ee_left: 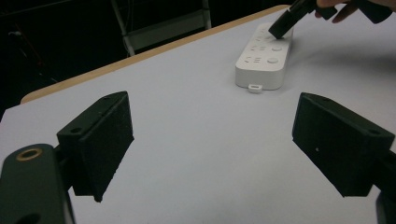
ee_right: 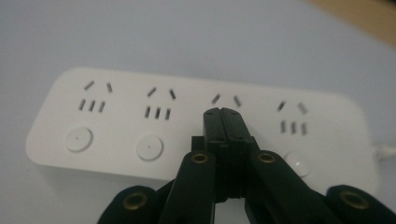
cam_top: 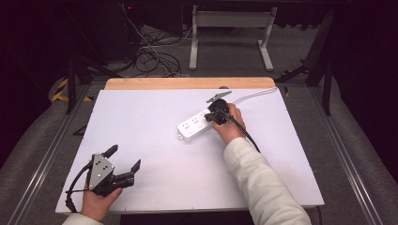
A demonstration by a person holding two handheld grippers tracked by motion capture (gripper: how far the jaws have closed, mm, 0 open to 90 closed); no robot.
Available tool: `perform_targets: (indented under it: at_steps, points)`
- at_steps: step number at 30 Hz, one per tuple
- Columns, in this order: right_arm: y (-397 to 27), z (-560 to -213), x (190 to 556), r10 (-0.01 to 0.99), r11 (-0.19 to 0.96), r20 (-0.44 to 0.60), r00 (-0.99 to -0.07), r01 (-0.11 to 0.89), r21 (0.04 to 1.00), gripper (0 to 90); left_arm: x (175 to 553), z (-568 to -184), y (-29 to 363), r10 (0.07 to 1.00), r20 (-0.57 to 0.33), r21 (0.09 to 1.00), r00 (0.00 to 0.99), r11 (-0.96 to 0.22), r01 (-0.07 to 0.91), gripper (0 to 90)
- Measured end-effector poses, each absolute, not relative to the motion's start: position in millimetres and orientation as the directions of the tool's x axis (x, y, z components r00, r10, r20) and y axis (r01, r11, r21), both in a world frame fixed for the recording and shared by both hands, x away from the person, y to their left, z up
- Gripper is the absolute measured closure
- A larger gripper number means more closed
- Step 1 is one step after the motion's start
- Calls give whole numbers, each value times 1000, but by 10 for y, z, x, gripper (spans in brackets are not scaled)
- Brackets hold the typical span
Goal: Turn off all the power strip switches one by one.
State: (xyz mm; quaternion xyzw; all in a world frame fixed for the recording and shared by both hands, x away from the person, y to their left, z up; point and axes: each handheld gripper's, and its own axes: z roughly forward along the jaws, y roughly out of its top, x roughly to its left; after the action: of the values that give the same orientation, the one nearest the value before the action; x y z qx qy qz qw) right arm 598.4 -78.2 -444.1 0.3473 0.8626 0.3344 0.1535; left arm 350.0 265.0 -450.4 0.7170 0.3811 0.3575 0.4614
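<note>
Resting at the near left part of the white desk [cam_top: 155, 159], well apart from the white power strip [cam_top: 196, 125], the left gripper [cam_top: 126, 161] is held in the person's left hand [cam_top: 96, 202]; its jaws stand wide open with nothing between them, and the grey three-cornered plate on top faces upward. From that gripper's own view the two black jaws frame bare desk surface, with the power strip farther off beyond them. The power strip lies near the middle of the desk, set at a slant, its white cable [cam_top: 253, 93] running off from its far right end toward the wooden far edge of the desk. The right gripper [ee_right: 223, 122], held in the person's right hand [cam_top: 230, 129] with a pale sleeve [cam_top: 263, 183] behind it, sits over the right half of the power strip. Its jaws are closed tight against each other, gripping nothing, and their joined tips sit at the strip's top face just below the third socket from the left, between two round buttons; whether they press on it cannot be told.
</note>
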Motion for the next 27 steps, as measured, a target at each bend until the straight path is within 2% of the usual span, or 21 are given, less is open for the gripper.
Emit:
perform_targets:
  at_steps: [2, 5, 14, 27]
  points:
    - [-798, -4299, 5921, 694, 481, -24, -719, 438, 760, 900, 3508, -4506, 2658, 878, 162, 934, 451, -284, 218, 133]
    - [-807, -4165, 5898, 679, 458, -8, -734, 415, 786, 900, 3529, -4511, 2656, 878, 156, 933, 452, -281, 225, 133]
    - [-937, -4143, 5932, 684, 454, 10, -730, 436, 777, 900, 3517, -4507, 2653, 877, 161, 933, 453, -285, 220, 133]
    - [-1243, -4246, 6140, 737, 463, -46, -674, 455, 760, 900, 3526, -4512, 2660, 878, 160, 932, 450, -284, 224, 133]
